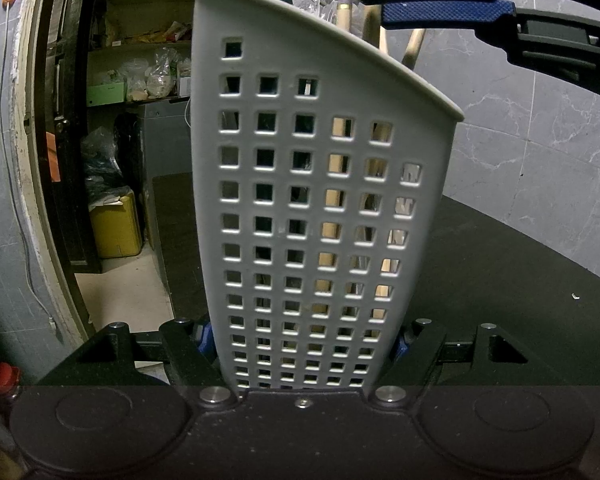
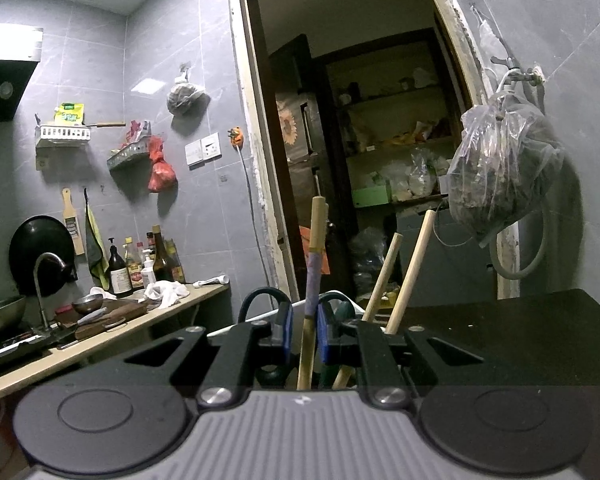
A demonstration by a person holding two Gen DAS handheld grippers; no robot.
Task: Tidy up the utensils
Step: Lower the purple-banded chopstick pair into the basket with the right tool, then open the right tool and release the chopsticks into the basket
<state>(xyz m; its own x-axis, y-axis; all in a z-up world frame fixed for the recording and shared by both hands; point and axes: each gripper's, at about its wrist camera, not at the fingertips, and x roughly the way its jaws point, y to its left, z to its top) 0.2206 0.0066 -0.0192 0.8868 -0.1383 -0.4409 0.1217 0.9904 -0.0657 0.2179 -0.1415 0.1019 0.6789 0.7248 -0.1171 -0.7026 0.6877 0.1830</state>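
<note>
between right claw [image 2: 303, 336] pads, a wooden utensil handle [image 2: 317, 232], upright in grey holder [image 1: 312, 200]

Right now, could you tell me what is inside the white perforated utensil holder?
Inside the utensil holder stand wooden handles, a purple-wrapped handle and dark scissor loops. Their lower ends are covered.
</note>
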